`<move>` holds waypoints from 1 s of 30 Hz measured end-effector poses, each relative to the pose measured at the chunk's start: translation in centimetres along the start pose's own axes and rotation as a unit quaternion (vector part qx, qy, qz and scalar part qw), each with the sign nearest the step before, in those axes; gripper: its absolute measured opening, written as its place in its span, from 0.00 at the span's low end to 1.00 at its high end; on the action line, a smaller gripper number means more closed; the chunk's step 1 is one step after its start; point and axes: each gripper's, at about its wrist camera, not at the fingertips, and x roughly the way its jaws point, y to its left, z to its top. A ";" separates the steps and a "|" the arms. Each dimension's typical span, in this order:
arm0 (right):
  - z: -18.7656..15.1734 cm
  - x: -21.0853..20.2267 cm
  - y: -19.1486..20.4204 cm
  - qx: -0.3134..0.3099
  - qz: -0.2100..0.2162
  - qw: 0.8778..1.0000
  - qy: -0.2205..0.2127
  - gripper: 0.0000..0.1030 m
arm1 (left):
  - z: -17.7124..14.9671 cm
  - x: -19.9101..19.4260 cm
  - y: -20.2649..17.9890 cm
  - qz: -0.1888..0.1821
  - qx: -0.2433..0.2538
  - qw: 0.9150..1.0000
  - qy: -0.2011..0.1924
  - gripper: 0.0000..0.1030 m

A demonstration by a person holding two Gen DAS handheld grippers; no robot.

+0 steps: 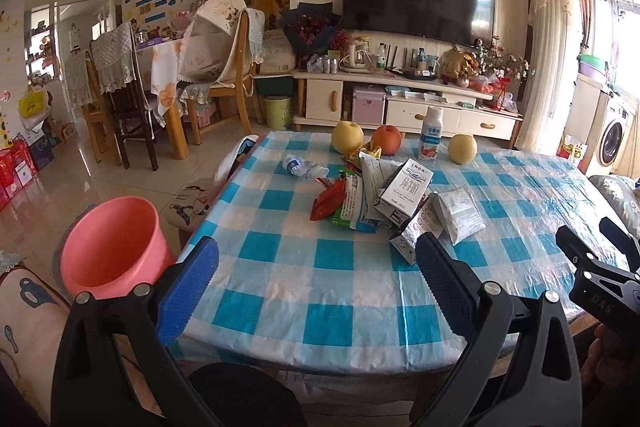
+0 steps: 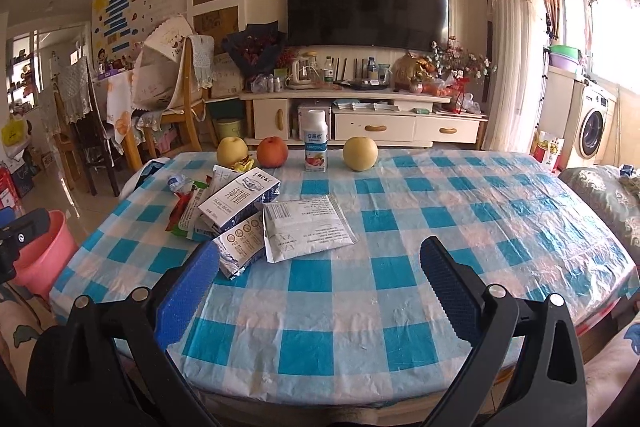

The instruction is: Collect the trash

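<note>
At far left we see the pink bin (image 1: 110, 247) on the floor beside the table (image 1: 340, 283), near its left corner. Our left gripper (image 1: 316, 287) hangs over the table's near edge, jaws spread wide and empty. Past it the trash sits in a loose heap on the checked cloth: a crushed bottle (image 1: 304, 167), a red wrapper (image 1: 329, 198), a milk carton (image 2: 239, 201) lying on top, a flattened carton (image 2: 240, 247), and a white pouch (image 2: 306, 228) touching the heap's right side. Behind stand two pears (image 2: 232, 151) (image 2: 360, 153), an apple (image 2: 272, 152) and a yogurt bottle (image 2: 316, 141). Our right gripper (image 2: 320, 289) hovers short of the pouch, also wide open, holding nothing.
</note>
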 end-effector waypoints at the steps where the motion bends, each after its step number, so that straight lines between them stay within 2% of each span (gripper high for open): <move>1: 0.1 0.0 0.1 -0.003 -0.003 1.000 0.000 0.96 | 0.0 -0.2 0.2 0.002 -0.002 1.000 -0.001 0.96; 11: 0.4 -0.8 -0.2 0.006 -0.003 1.000 -0.011 0.96 | 0.3 -1.7 1.6 0.015 -0.015 1.000 -0.016 0.96; 17: 0.8 -1.0 -0.5 0.029 0.028 0.999 0.006 0.96 | 0.2 -1.6 1.6 0.015 -0.013 1.000 -0.017 0.96; 22: 0.6 -0.3 -0.1 0.022 0.021 1.000 0.003 0.96 | 0.3 -1.0 1.5 0.019 -0.015 1.000 -0.015 0.96; 25: 0.4 1.0 0.1 0.017 0.013 0.999 0.030 0.96 | 0.4 -0.4 1.5 0.027 -0.013 0.999 -0.012 0.96; 30: 0.6 1.9 -0.2 0.019 0.018 0.999 0.033 0.96 | 0.4 1.5 1.6 0.037 -0.014 0.999 0.002 0.96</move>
